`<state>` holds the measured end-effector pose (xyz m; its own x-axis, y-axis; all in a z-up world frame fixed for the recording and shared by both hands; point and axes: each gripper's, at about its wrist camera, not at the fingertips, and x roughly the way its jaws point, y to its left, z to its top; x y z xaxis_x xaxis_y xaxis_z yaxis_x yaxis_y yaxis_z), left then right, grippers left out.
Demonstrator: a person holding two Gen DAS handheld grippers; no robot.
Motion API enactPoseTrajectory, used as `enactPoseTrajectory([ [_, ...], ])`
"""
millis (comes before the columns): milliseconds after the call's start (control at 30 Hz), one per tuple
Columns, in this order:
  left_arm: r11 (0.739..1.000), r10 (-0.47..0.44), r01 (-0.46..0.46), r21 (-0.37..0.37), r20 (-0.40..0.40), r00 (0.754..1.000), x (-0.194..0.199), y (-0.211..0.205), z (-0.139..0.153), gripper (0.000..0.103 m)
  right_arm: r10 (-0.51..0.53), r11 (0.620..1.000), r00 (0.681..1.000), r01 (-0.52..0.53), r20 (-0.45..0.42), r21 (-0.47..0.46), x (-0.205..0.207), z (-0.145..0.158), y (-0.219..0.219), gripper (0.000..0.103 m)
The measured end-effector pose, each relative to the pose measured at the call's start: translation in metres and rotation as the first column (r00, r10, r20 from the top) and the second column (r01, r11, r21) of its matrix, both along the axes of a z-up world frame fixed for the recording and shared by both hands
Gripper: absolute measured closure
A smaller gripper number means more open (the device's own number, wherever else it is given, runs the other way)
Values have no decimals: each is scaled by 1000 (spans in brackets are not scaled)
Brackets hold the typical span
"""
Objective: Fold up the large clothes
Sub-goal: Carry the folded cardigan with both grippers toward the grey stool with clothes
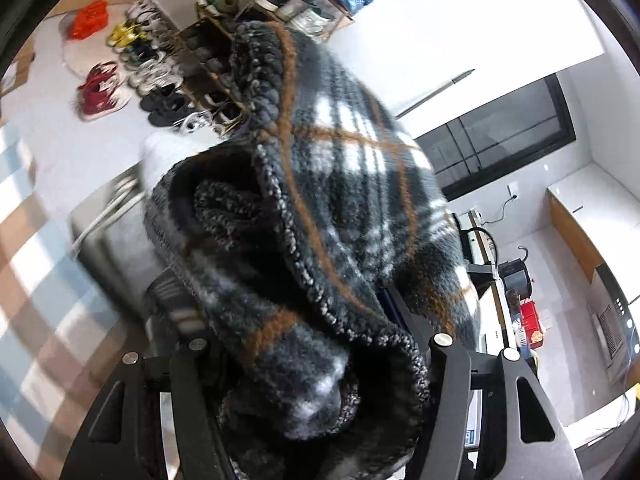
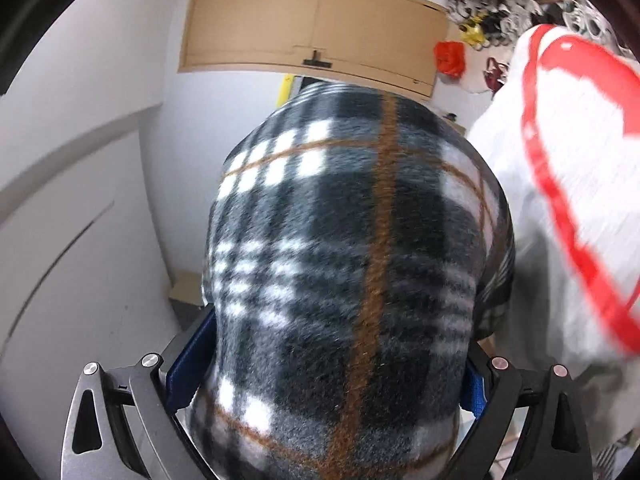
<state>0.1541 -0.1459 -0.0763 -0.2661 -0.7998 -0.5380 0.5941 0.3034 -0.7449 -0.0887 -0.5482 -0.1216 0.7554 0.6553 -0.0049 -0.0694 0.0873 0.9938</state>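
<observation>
**Plaid fleece carried between two grippers**

While both hands travel, the plaid fleece garment (image 1: 320,216) fills the middle of each wrist view, lifted clear of any surface. At far left in the left wrist view lies a blurred checked cloth (image 1: 36,216) in pale blue and tan, and above it rows of shoes (image 1: 160,76) beside a wooden shoe rack (image 1: 224,40). Then comes the left gripper (image 1: 316,360): its fingers stand at a middling width and clamp a thick, bunched roll of the fleece, whose stitched edge curls over in a loop. Holding a doubled wad rather than a single layer probably keeps the heavy cloth from slipping as it is carried. To its right are a dark window (image 1: 504,148) and a cluttered shelf of small items.

In the right wrist view a pale wall sits left, with a tan cupboard door (image 2: 312,28) above. The right gripper (image 2: 332,376) holds the same garment; the fleece bulges over and between its blue-padded fingers (image 2: 192,364), hiding their tips, so the grip looks firm but wide. The cloth is soft, napped, dark grey with white blocks and brown lines. At right hangs a white fabric with a red shape (image 2: 568,152), blurred.

Judging by this, the garment is being spread or moved for a fold.
</observation>
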Motion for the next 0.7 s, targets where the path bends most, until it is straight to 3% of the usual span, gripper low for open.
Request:
enactPoseTrajectory([
  [233,1000,-14,14,14,1,1000,7,-13,-12,46,8,999,1000,-9,20,44,3,-19,-32,3],
  [467,999,31,-34,36,72,997,-5,-1,38,46,12,999,994,-18,111,50,10,5,-32,3],
  [700,997,54,-60,39,126,991,-13,2,48,46,-28,998,975,14,223,64,16,18,-44,3],
])
